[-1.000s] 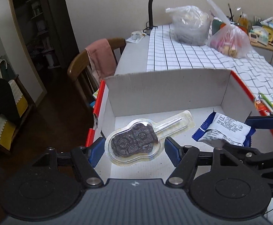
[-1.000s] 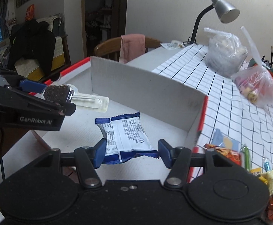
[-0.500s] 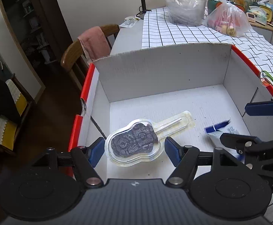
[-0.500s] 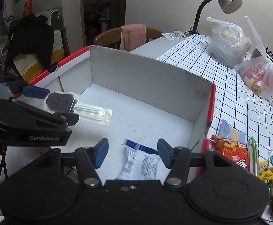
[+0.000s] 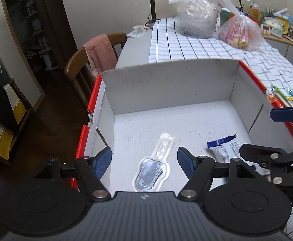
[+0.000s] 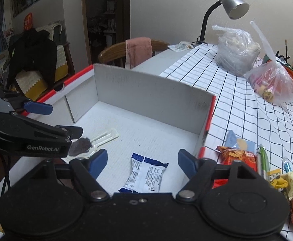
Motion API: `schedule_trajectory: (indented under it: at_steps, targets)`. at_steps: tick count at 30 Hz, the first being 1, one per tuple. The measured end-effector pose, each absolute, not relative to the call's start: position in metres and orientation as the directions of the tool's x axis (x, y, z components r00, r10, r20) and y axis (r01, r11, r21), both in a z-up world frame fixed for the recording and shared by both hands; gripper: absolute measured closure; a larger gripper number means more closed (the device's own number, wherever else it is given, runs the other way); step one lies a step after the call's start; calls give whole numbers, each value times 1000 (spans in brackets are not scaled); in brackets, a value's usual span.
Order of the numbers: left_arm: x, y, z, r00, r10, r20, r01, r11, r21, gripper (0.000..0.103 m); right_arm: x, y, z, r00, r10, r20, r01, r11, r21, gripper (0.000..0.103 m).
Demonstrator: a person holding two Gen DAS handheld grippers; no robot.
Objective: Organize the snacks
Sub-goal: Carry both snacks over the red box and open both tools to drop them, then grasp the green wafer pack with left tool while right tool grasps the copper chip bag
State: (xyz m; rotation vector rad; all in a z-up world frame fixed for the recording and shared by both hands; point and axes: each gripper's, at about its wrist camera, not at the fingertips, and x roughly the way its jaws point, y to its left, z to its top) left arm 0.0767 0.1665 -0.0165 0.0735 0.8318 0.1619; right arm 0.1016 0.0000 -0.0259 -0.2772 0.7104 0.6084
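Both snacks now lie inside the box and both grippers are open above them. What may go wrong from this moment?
1. The left gripper hangs low over the lollipop pack; a careless pull back might catch it and drag it.
2. The blue and white packet lies near the box's open front edge, under the right gripper, so it may slide out.
3. Loose snacks lie close to the box wall outside; reaching for them could knock the box.

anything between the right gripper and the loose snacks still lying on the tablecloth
Yes: the box's right wall stands between the open right gripper, hovering over the blue-and-white packet inside, and the loose snacks on the tablecloth beyond it.
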Motion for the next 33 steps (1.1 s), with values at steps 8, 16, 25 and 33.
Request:
schedule_trajectory:
  at_steps: [8, 16, 25, 33]
  targets:
    - [59, 153, 8, 726, 132, -675, -96, 991, 91, 29, 86, -34, 0, 643, 450, -620, -584, 811, -18, 16]
    - [46, 123, 29, 784, 80, -616, -56, 997, 59, 29, 81, -88, 17, 695, 428, -578, -518, 856, 11, 7]
    - [46, 71, 36, 803, -2, -596, 27, 999, 34, 26, 74, -161, 22, 752, 355, -556, -418, 908, 15, 4]
    - [58, 16, 30, 789, -72, -610, 102, 995, 15, 21, 71, -228, 19, 794, 278, -541, -313, 949, 29, 0]
